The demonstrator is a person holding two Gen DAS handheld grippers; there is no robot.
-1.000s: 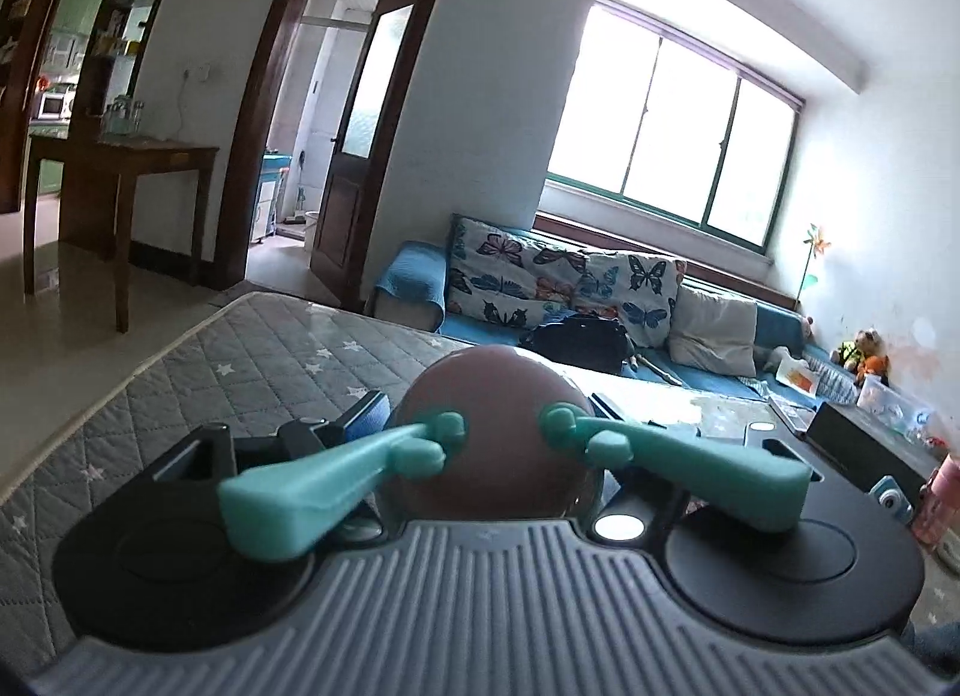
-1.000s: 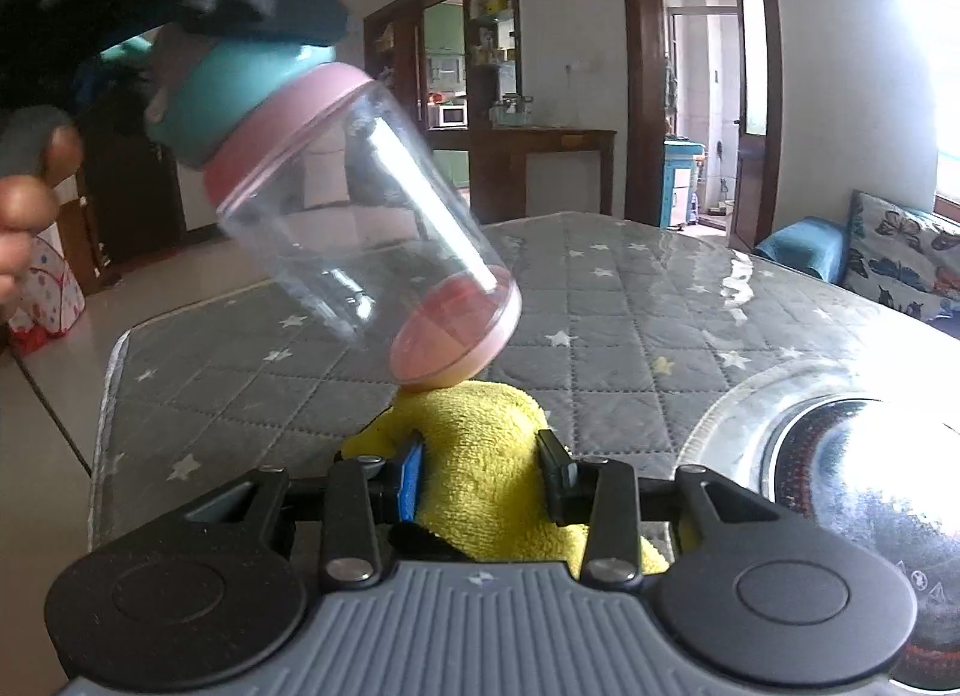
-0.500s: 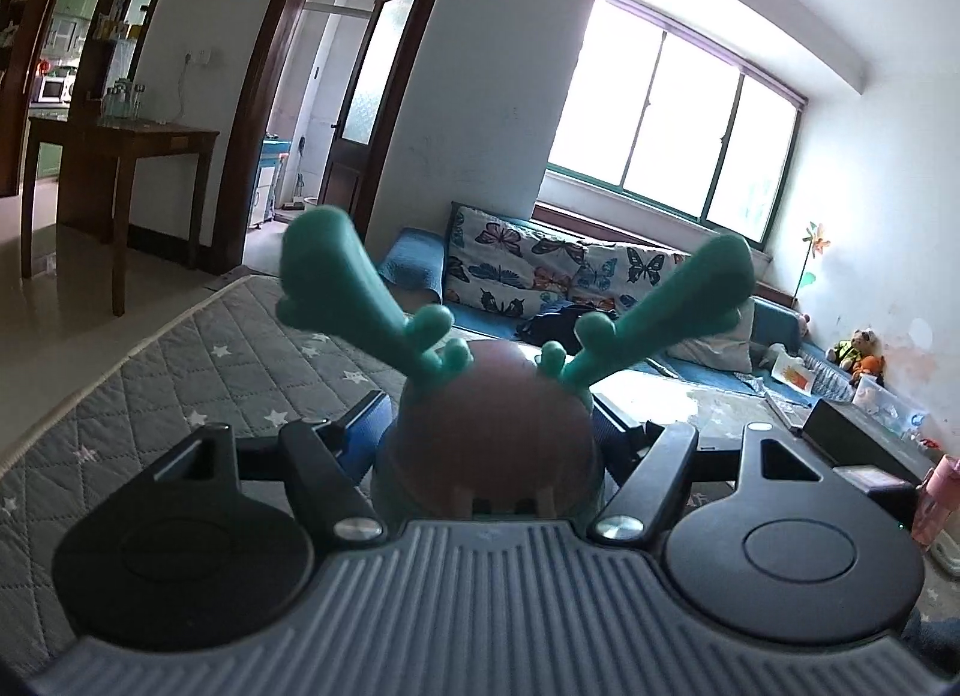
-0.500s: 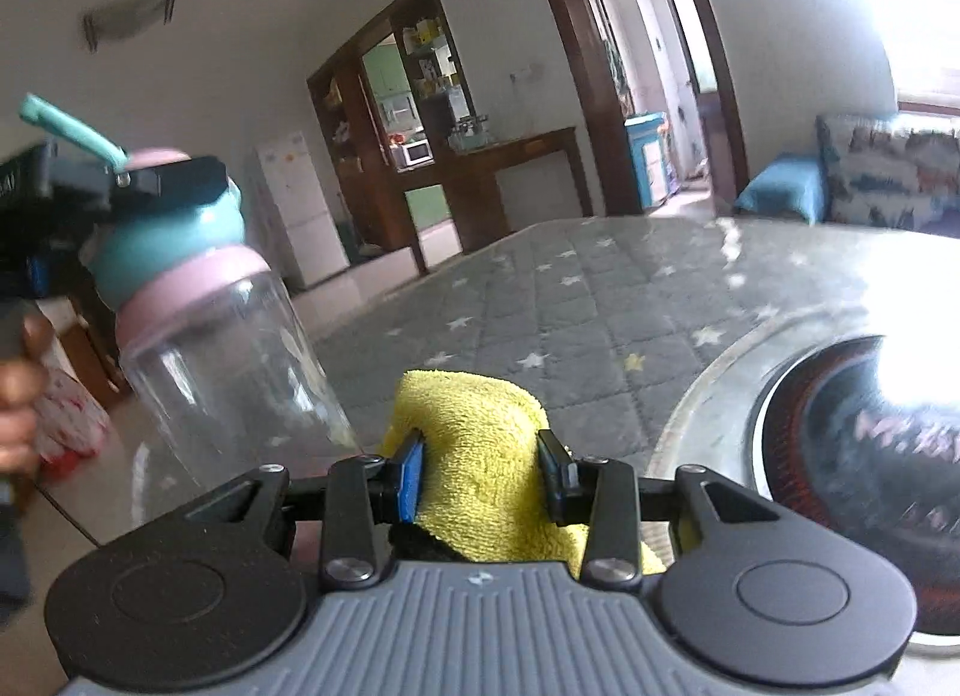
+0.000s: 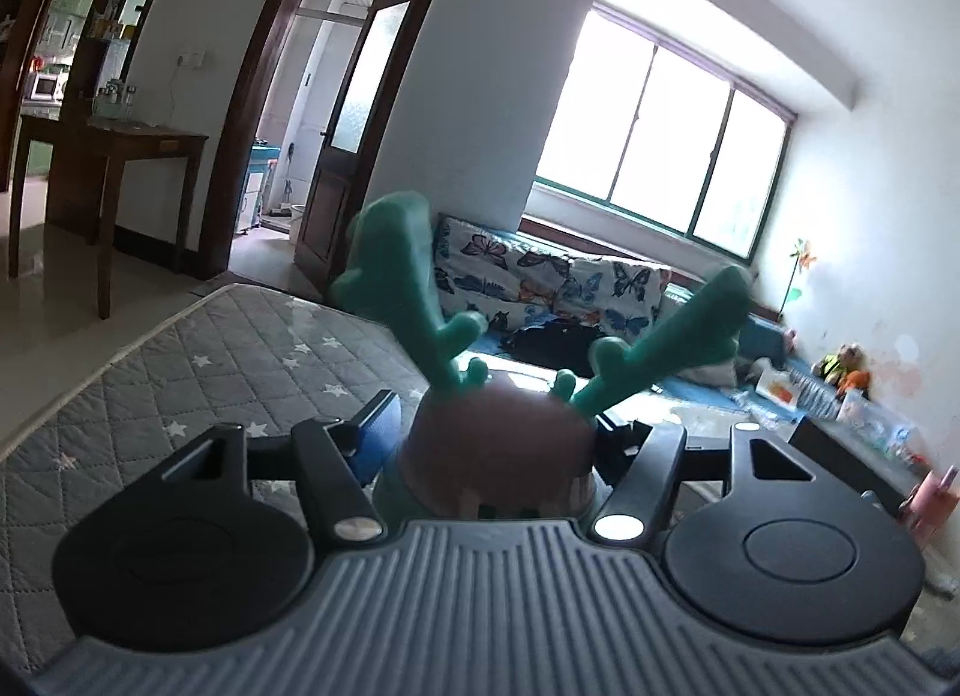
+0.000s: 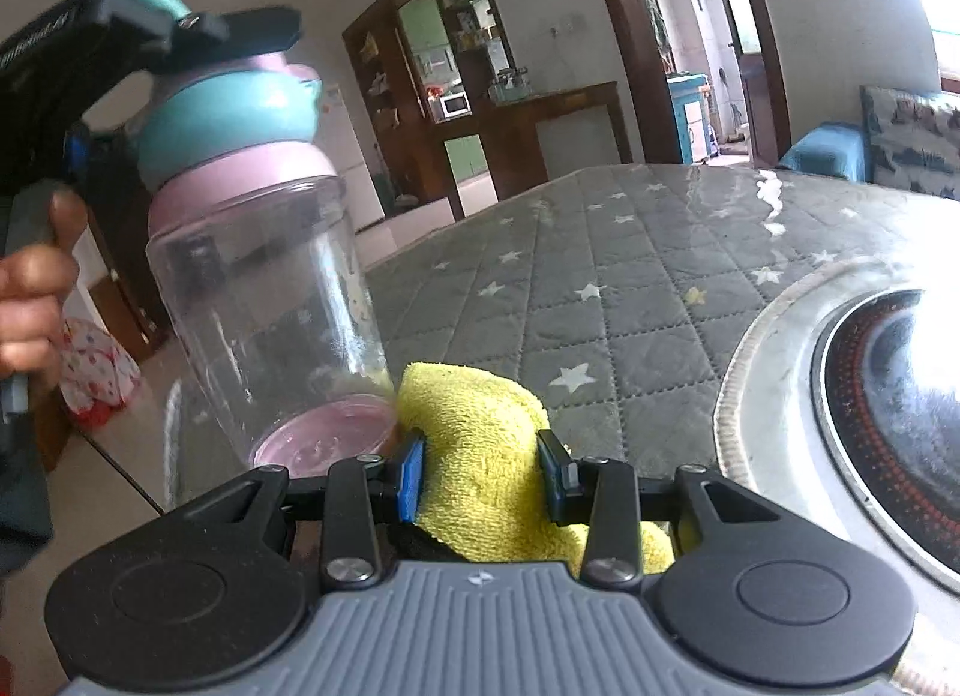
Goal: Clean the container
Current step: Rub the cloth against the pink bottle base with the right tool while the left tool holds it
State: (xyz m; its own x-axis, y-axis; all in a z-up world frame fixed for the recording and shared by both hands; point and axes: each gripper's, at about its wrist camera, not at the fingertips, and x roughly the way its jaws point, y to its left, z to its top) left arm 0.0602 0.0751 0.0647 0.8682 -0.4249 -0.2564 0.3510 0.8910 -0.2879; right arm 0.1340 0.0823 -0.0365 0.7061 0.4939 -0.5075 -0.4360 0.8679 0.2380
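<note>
The container is a clear plastic bottle (image 6: 264, 300) with a pink collar, a teal lid and teal antlers. My left gripper (image 5: 492, 432) is shut on its lid (image 5: 498, 456), and the antlers (image 5: 408, 276) stand up in front of the camera. In the right wrist view the left gripper (image 6: 198, 30) holds the bottle nearly upright in the air at the left. My right gripper (image 6: 480, 468) is shut on a folded yellow cloth (image 6: 480, 444). The cloth's left edge touches the bottle's side near its pink base (image 6: 324, 438).
A grey quilted star-pattern tablecloth (image 6: 630, 288) covers the table below. A round induction cooktop (image 6: 888, 396) with a metal rim is set in the table at the right. A sofa with butterfly cushions (image 5: 540, 282), a wooden side table (image 5: 120, 156) and doorways stand beyond.
The bottle has turned from tilted to nearly upright, so the antlers now point up. It has moved left of the cloth, which now meets its lower side instead of its base.
</note>
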